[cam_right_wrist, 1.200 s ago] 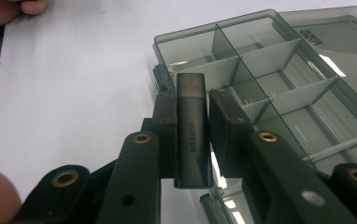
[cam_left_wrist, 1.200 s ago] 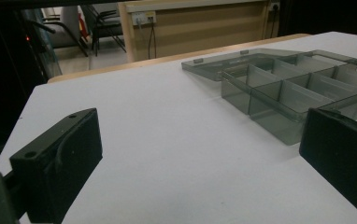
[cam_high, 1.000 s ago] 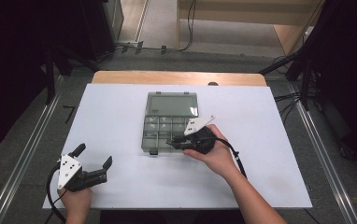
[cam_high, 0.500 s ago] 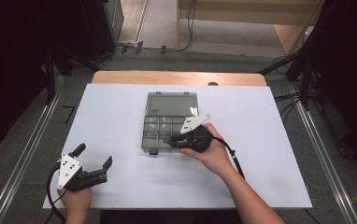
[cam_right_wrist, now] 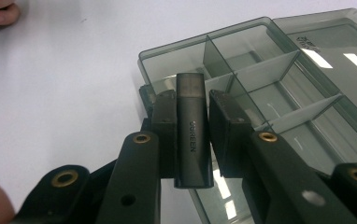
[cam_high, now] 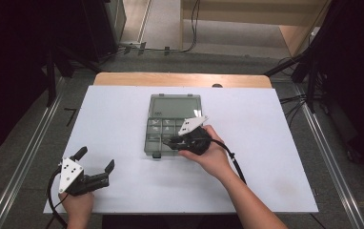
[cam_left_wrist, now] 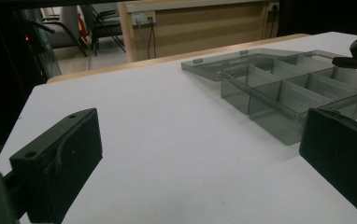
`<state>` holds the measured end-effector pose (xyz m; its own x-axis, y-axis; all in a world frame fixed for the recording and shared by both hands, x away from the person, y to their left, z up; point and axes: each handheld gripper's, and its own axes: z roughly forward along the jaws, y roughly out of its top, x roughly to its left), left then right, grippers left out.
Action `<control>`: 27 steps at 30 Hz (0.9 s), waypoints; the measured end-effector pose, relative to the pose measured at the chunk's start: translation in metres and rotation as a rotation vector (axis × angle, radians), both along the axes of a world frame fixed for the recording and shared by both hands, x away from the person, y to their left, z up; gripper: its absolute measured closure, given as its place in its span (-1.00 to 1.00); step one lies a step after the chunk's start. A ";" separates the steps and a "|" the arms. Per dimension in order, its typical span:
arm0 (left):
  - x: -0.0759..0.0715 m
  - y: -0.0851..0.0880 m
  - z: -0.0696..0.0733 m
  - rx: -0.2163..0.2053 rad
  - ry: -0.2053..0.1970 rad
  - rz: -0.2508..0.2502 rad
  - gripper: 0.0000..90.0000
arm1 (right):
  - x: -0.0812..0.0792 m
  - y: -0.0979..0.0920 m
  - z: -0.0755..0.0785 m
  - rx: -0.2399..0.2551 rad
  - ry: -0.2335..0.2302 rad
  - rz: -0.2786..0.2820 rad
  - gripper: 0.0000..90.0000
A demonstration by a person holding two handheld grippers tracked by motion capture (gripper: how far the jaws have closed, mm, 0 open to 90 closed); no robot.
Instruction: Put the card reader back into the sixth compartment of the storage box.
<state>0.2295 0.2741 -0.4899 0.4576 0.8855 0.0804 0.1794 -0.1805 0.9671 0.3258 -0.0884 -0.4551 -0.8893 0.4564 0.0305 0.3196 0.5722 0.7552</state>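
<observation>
Right hand-held gripper (cam_right_wrist: 188,140) was pinching a small dark adapter (cam_right_wrist: 193,135), branded on its side, upright between the two pads. It hung over the near left corner of the open clear box (cam_high: 168,131), which sat mid-bench with its lid folded flat toward the far edge. From above, the same hand-held gripper (cam_high: 168,141) hovered at the near row of compartments.

Left hand-held gripper (cam_high: 94,172) rested near the near left corner of the bench (cam_high: 123,109), jaws spread, nothing between them. Well apart from the box.

The step looked like dropping the adapter into a corner compartment. To do it well, my view: centre the adapter over one compartment, clear of the thin dividers (cam_right_wrist: 253,74), and lower it until its bottom end is inside the walls before letting go. Released high or over the rim, it could land outside on the bench. The box is light and unheld, so avoid nudging its wall; the idle gripper could steady it.
</observation>
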 end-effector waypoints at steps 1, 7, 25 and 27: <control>0.000 0.000 0.000 -0.001 0.000 0.001 -1.00 | 0.001 0.001 0.000 0.001 0.002 -0.005 0.58; 0.000 0.000 0.000 0.001 0.000 0.000 -1.00 | 0.002 0.006 -0.002 0.006 -0.009 -0.032 0.33; 0.000 0.000 0.000 0.005 0.001 0.001 -1.00 | -0.005 -0.022 -0.001 0.147 -0.005 -0.098 -1.00; 0.000 0.000 0.000 0.005 0.000 0.000 -1.00 | -0.006 -0.027 -0.002 0.155 -0.009 -0.107 -1.00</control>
<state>0.2296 0.2737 -0.4900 0.4572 0.8853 0.0850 0.1795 -0.1854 0.9661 0.3198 -0.1152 -0.4568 -0.8365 0.5388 0.1000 0.3652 0.4120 0.8348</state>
